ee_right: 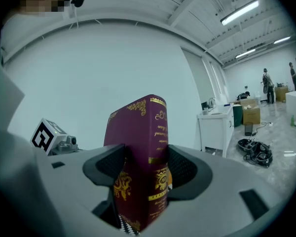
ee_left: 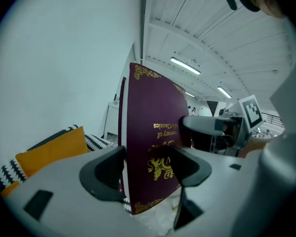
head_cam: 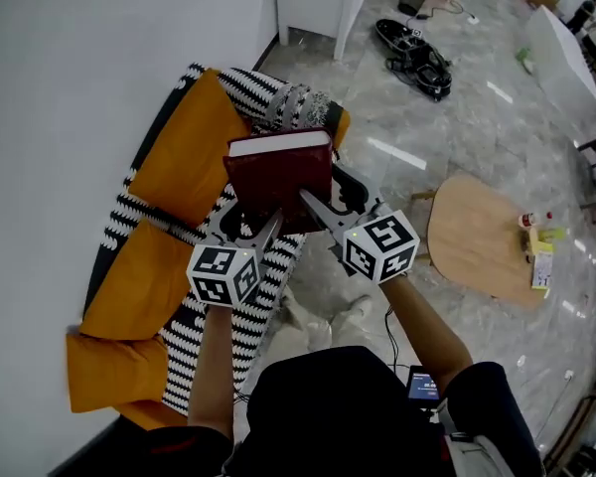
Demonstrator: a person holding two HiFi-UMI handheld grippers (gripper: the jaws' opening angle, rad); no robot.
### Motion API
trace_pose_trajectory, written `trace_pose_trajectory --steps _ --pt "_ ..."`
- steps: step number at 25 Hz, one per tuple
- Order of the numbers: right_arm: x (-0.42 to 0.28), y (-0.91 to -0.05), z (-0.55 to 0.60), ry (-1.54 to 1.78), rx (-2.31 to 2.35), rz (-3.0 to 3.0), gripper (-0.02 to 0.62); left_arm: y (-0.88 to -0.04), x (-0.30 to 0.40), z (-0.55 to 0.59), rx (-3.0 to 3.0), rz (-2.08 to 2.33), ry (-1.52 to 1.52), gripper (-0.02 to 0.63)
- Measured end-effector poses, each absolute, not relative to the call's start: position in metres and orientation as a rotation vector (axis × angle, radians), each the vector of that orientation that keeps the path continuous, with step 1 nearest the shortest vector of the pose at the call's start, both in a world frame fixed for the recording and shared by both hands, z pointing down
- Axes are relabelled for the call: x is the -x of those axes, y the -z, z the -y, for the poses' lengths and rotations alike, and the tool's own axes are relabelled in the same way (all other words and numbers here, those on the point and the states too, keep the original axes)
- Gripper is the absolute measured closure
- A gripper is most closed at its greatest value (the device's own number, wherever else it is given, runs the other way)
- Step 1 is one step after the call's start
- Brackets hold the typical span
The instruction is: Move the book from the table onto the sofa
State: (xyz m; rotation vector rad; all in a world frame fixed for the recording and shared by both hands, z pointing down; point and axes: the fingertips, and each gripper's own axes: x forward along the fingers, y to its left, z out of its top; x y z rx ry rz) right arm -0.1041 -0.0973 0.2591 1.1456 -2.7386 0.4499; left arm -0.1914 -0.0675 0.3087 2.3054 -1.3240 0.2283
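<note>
Item: one maroon hardcover book [head_cam: 278, 175] with gilt lettering. I am holding it in the air over the sofa [head_cam: 176, 346], clear of the seat, with its white page edge showing along the far side in the head view. Left gripper [head_cam: 262, 229]: the jaws are clamping the book's covers near its open edge. Right gripper [head_cam: 316, 211]: the jaws are clamping the book at its spine, with the gilt spine facing that gripper's camera. Sofa: black-and-white patterned cover, with orange cushions [head_cam: 184, 157] lying on the wall side. Light wooden surface [head_cam: 477, 241]: standing well apart to the right on the marble floor [head_cam: 417, 127] and carrying a few small items at one edge.
</note>
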Motion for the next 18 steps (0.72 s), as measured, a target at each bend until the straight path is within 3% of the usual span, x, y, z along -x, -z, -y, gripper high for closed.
trace_pose_trajectory --steps 8,18 --pt "0.173 -0.323 0.112 -0.573 -1.071 2.703 0.31 -0.368 0.26 0.076 -2.218 1.348 -0.294 0.298" --pt "0.195 -0.438 0.118 -0.768 -1.059 2.581 0.311 -0.479 0.282 0.077 -2.112 1.253 -0.368 0.298"
